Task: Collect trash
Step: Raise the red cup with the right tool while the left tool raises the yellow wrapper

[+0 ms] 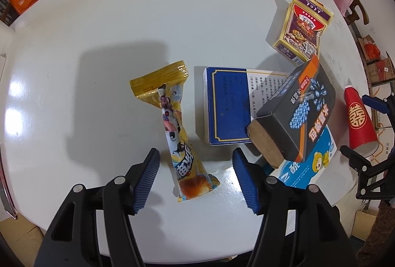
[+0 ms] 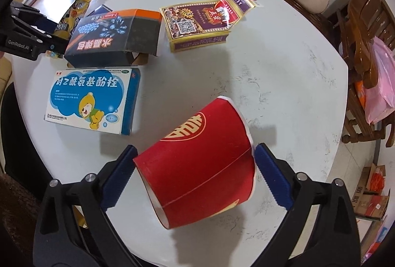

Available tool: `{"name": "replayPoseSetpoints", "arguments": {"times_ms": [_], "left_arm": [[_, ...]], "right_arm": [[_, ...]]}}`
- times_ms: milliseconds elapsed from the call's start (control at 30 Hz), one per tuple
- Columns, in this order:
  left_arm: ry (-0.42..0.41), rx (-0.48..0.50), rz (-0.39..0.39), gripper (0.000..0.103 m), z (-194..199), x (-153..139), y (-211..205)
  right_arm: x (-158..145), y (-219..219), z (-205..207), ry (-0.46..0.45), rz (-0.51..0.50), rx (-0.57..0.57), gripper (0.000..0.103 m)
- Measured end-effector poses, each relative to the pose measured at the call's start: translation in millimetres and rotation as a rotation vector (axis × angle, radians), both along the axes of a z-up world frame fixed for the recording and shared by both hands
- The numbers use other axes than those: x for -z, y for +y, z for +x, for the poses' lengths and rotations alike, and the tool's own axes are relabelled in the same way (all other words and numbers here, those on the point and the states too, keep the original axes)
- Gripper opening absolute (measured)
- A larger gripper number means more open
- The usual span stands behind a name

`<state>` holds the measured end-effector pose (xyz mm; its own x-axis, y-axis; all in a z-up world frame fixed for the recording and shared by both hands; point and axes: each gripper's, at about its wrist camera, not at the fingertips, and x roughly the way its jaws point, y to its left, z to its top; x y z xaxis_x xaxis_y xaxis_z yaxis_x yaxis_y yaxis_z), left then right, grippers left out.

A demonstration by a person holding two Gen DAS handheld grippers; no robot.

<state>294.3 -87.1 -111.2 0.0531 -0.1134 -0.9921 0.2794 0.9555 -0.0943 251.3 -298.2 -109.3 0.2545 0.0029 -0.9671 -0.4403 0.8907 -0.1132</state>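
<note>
While the white table [image 2: 284, 74] carries boxes and wrappers, the red paper cup [image 2: 197, 163] lies sideways between the open right tongs [image 2: 195, 178] — it may roll off. Left tongs [image 1: 196, 181] stand open, astride the yellow snack wrapper [image 1: 172, 123] — slippery film.

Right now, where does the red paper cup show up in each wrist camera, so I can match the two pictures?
Left wrist view: the red paper cup lies on its side at the far right edge of the white table.
Right wrist view: the red paper cup fills the lower centre, lying between the right gripper's open jaws.
Shared landmark: the dark box with the orange stripe, left of the cup in both views.
</note>
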Motion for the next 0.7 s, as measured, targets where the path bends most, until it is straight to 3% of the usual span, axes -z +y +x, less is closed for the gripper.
{"name": "replayPoseSetpoints", "arguments": {"times_ms": [267,467,667,700], "left_arm": [[0.006,0.009,0.012,0.063,3,2,1],[0.007,0.021,0.026,0.066,2,4,-3],[0.028,0.026,0.033,0.065,6,5,-4],[0.026,0.028,0.037,0.061,7,6,-5]], "right_arm": [[-10,-6,5,-0.004,-0.005,-0.005,0.094],[0,-5,4,0.039,-0.020,-0.024,0.094],[11,-10,6,0.060,-0.024,-0.032,0.095],[12,-12,8,0.063,-0.023,-0.028,0.095]]}}
